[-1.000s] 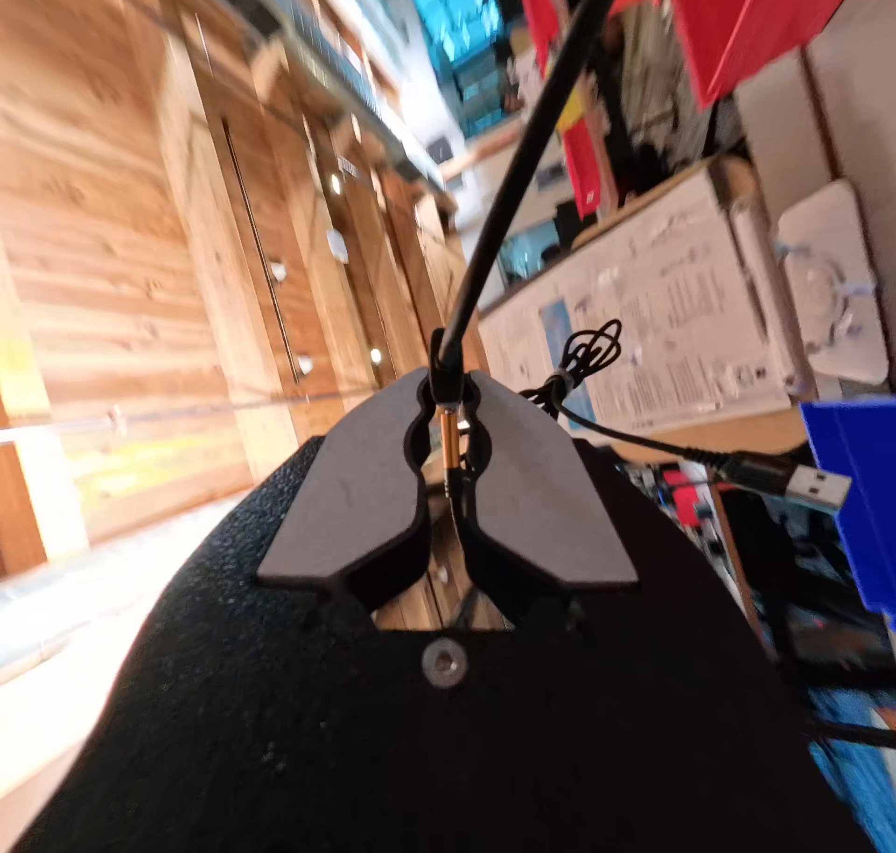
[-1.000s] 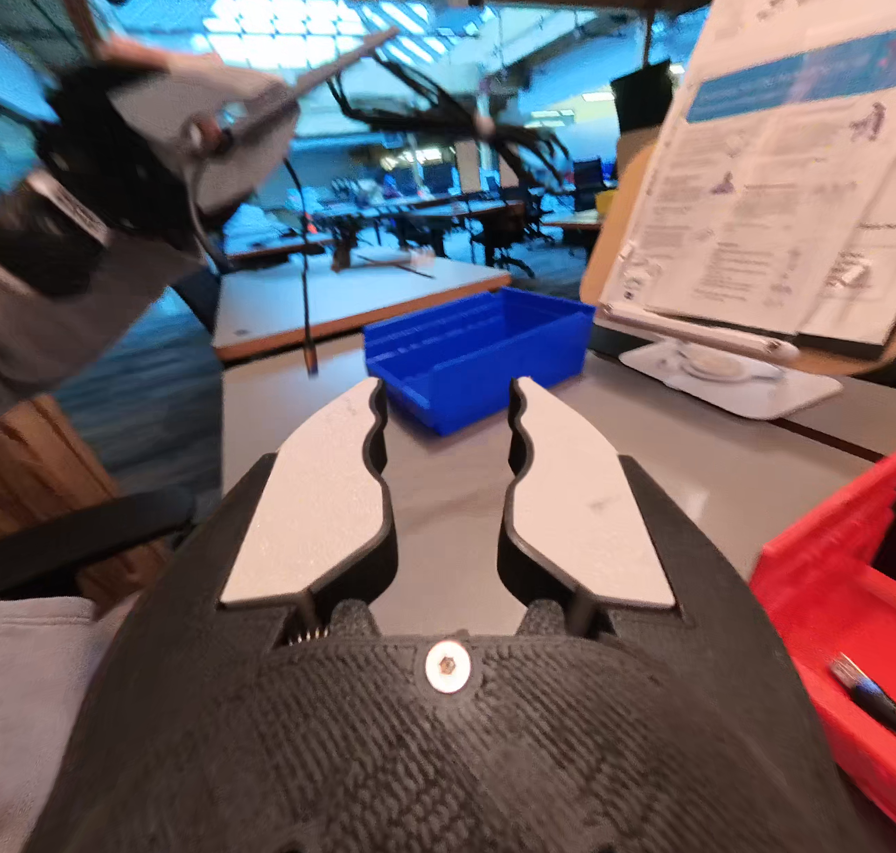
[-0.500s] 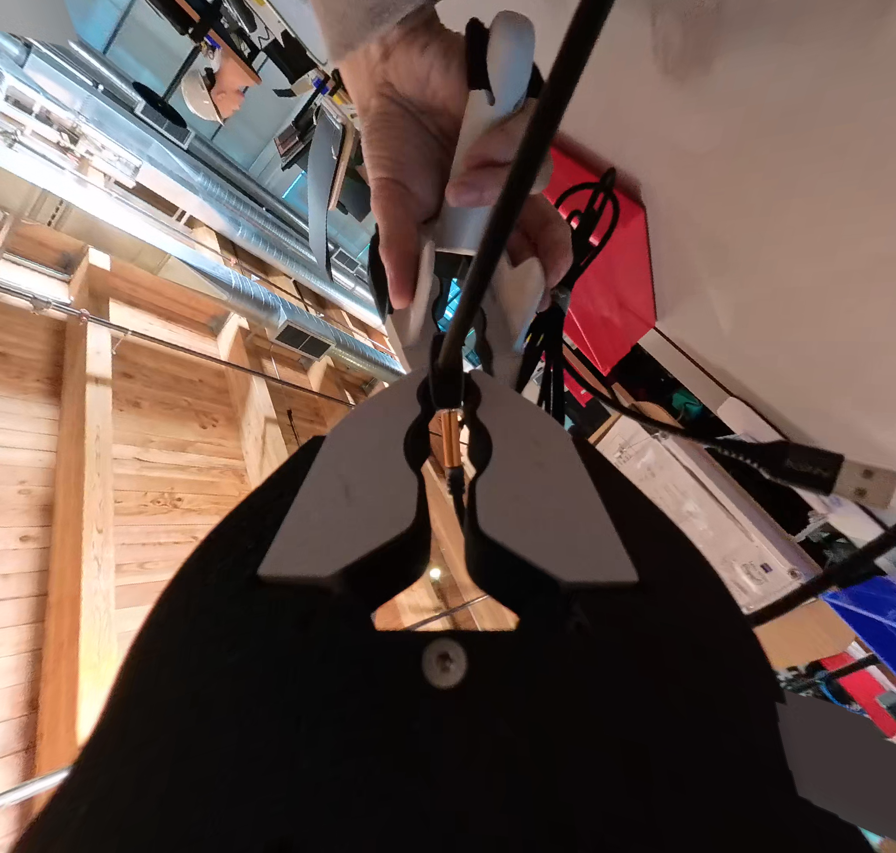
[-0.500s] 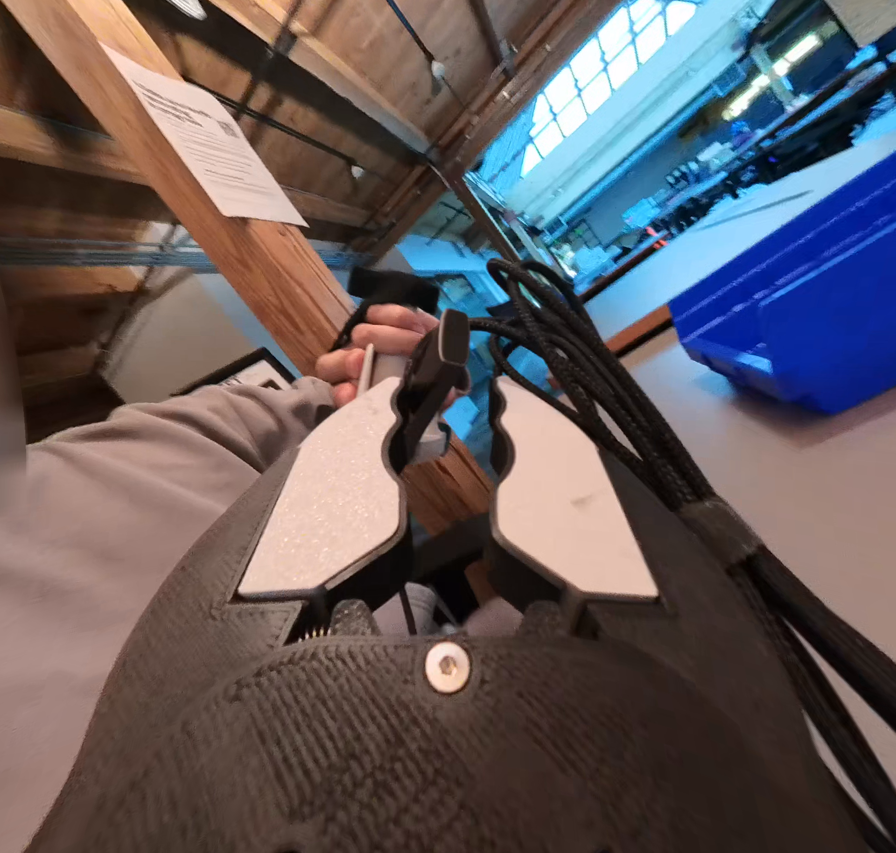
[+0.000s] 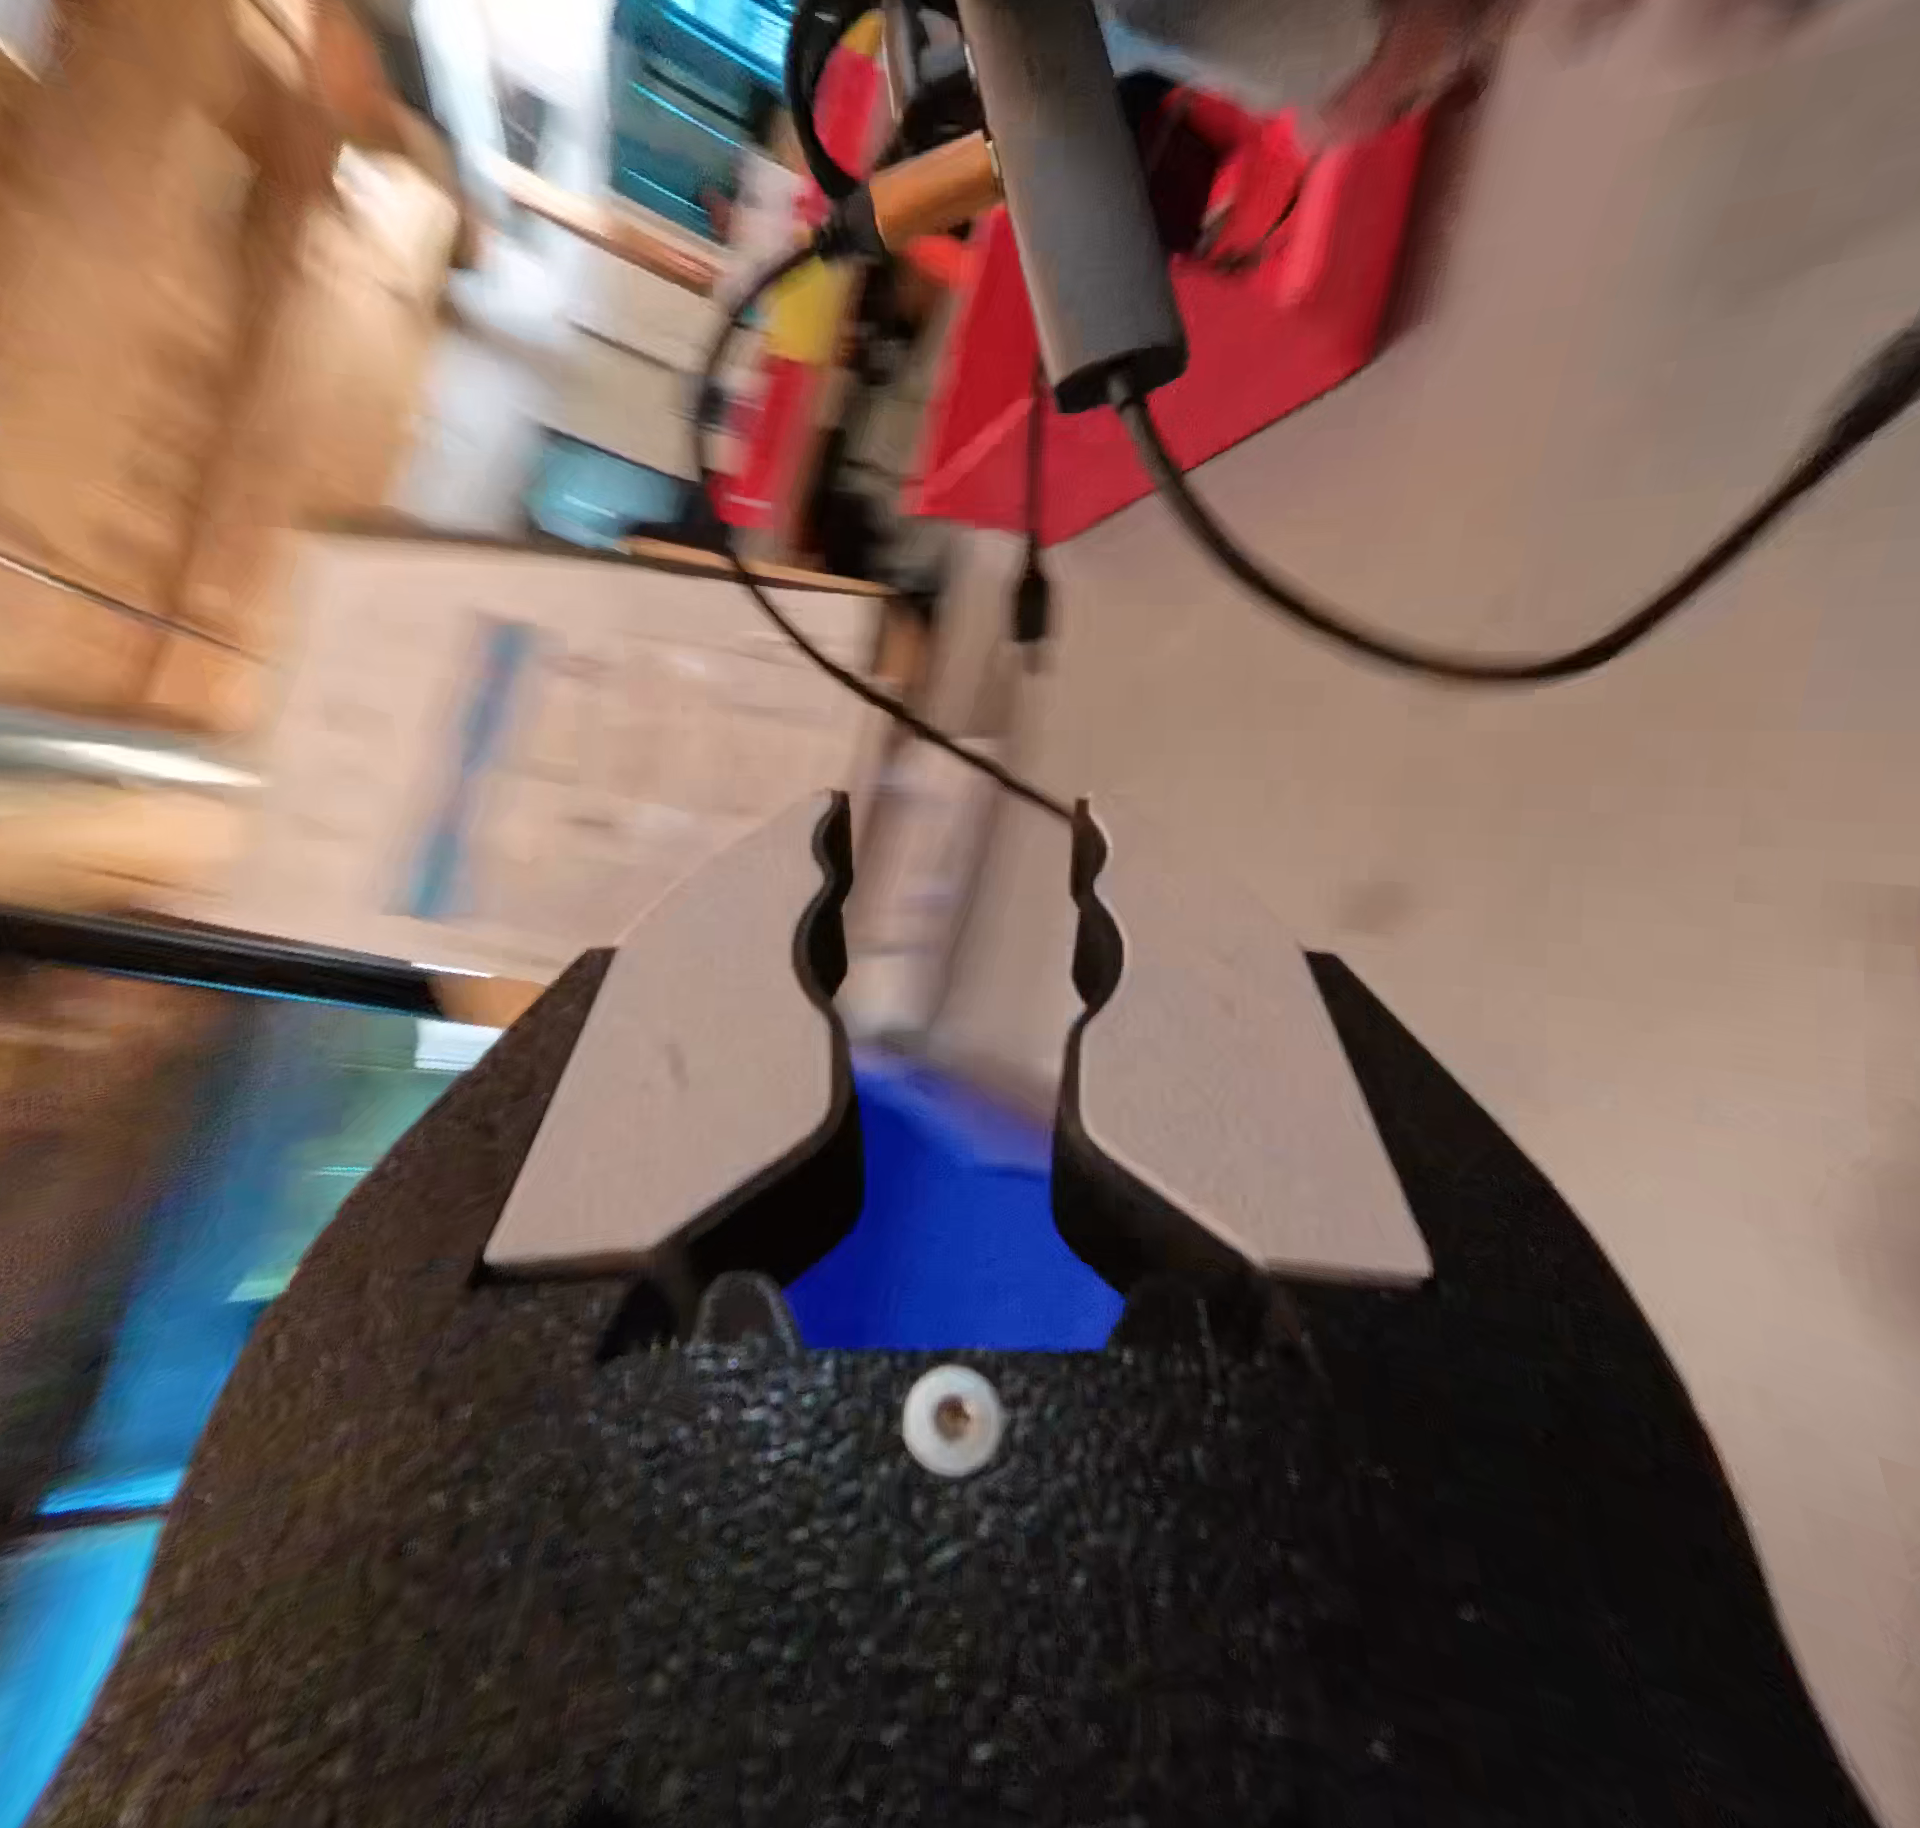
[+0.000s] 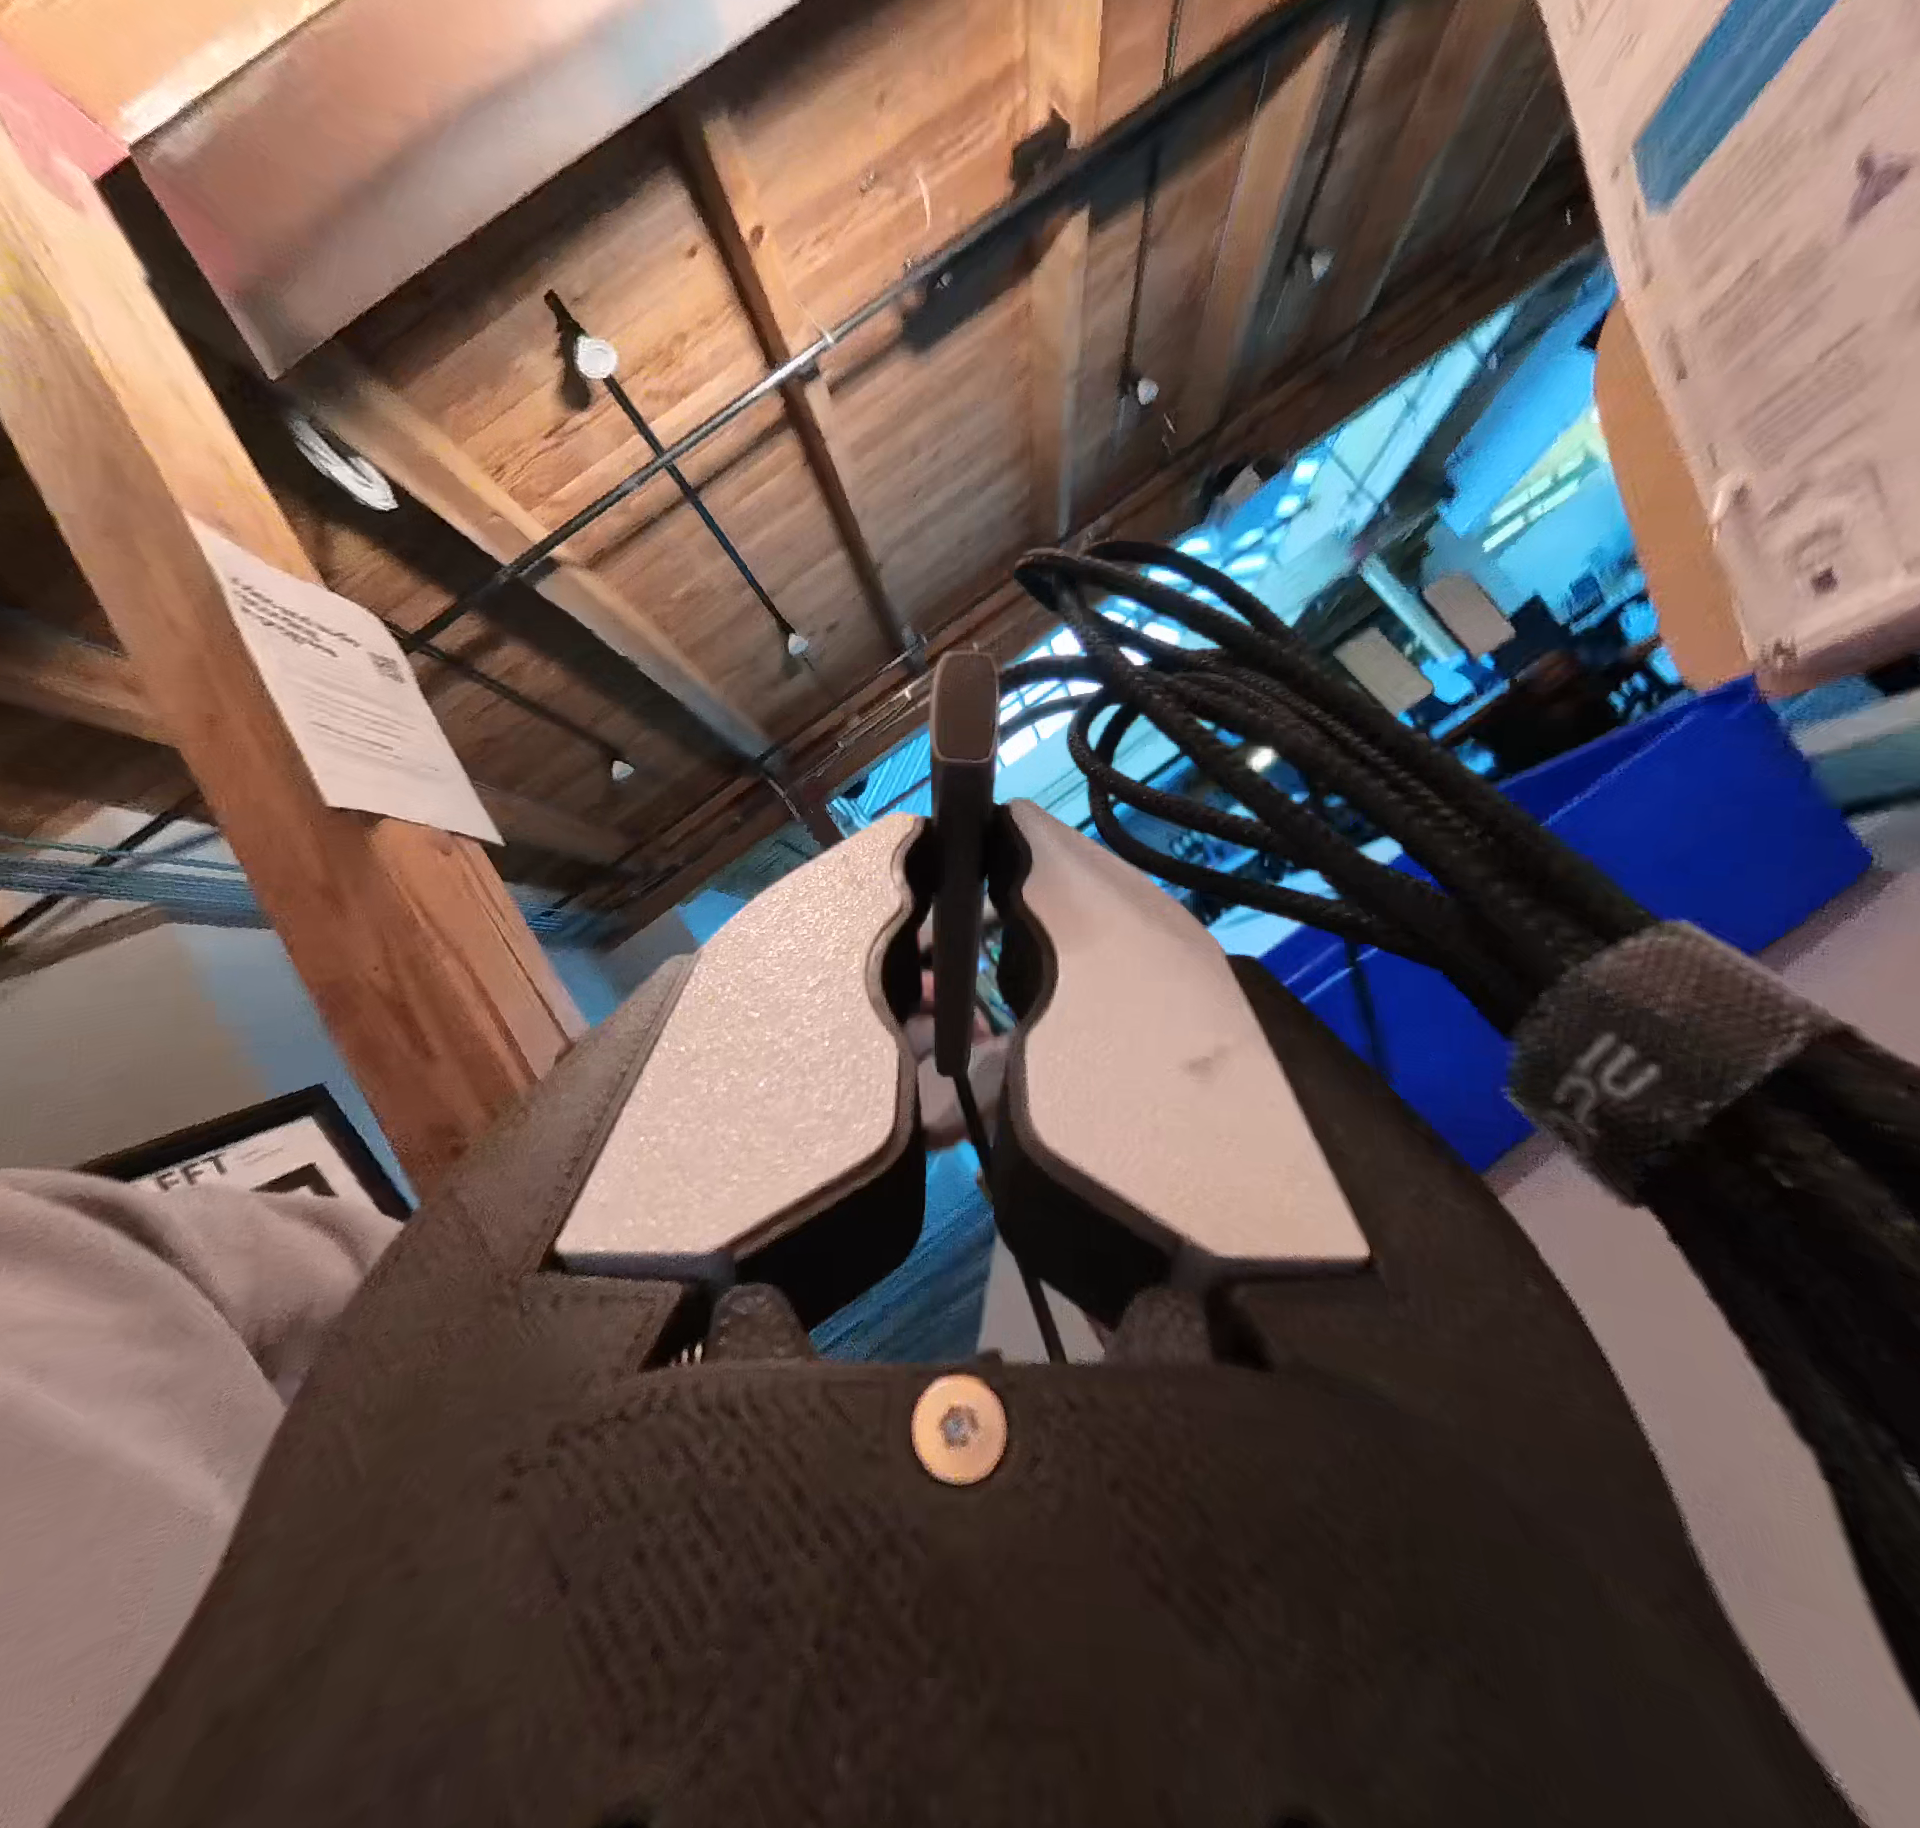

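My right gripper [image 6: 961, 848] pinches a dark plug [image 6: 961, 843]. My left gripper [image 5: 956, 843] is open wide, holding nothing, just above the blue bin [image 5: 951, 1238].

Your left gripper [image 5: 956, 822]: gap between its fingers empty, bare table [image 5: 1507, 843] to the right. Ahead, thin cable [image 5: 831, 656], dark adapter [image 5: 1081, 189] and red bin [image 5: 1226, 344] block you. Right: cable bundle [image 6: 1351, 802] crowds that side.
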